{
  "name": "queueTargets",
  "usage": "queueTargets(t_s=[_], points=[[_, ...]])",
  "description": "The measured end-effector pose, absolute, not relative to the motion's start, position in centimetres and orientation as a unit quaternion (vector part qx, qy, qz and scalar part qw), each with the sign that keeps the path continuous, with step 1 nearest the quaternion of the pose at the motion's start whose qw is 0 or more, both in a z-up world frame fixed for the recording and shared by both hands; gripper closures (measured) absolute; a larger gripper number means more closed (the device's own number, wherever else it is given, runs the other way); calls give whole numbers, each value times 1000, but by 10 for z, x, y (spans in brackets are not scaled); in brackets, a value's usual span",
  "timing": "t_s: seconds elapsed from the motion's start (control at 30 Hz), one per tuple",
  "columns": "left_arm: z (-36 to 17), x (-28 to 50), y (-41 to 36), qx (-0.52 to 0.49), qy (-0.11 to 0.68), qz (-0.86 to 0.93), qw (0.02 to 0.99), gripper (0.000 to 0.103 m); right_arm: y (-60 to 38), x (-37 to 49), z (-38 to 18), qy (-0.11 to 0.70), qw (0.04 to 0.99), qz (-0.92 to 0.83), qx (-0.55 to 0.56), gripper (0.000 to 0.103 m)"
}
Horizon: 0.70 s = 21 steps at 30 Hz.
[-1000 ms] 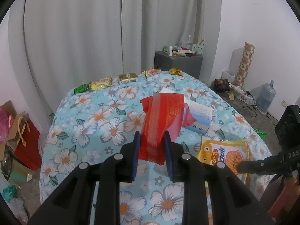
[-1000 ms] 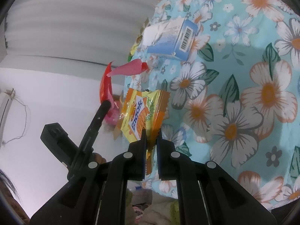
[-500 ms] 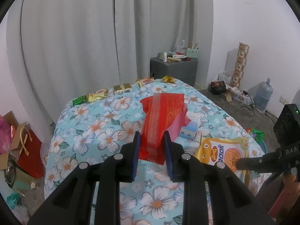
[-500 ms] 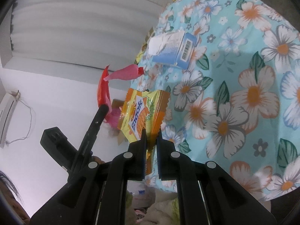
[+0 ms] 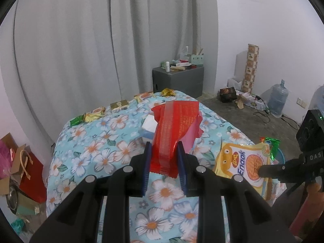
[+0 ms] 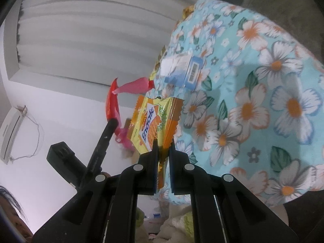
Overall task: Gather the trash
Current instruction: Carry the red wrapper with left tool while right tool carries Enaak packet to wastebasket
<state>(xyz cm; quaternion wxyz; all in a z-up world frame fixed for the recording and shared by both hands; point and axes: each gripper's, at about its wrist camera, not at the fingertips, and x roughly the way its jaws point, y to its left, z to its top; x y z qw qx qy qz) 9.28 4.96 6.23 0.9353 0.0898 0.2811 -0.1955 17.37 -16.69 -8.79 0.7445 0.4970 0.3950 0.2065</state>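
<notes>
Two wrist views, perhaps sharing floral table.

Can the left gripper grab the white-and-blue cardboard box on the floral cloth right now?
Probably not: the left gripper has its jaws shut on a red plastic wrapper, which also hangs before the white-and-blue cardboard box.

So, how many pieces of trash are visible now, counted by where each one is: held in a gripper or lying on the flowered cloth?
Held in a gripper: 2, red plastic wrapper, yellow-orange Enaak snack packet.
On the cloth: 6, green wrapper, gold-yellow packet, gold box, orange-white packet, crumpled gold wrapper, white-blue carton.
Total: 8
</notes>
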Motion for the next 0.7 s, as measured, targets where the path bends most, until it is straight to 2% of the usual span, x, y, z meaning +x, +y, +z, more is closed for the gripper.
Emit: queueTargets(t_s=[0.7], points=[[63, 102, -66, 134, 283, -298, 902, 80, -281, 97, -80, 318, 778, 95, 534, 95]])
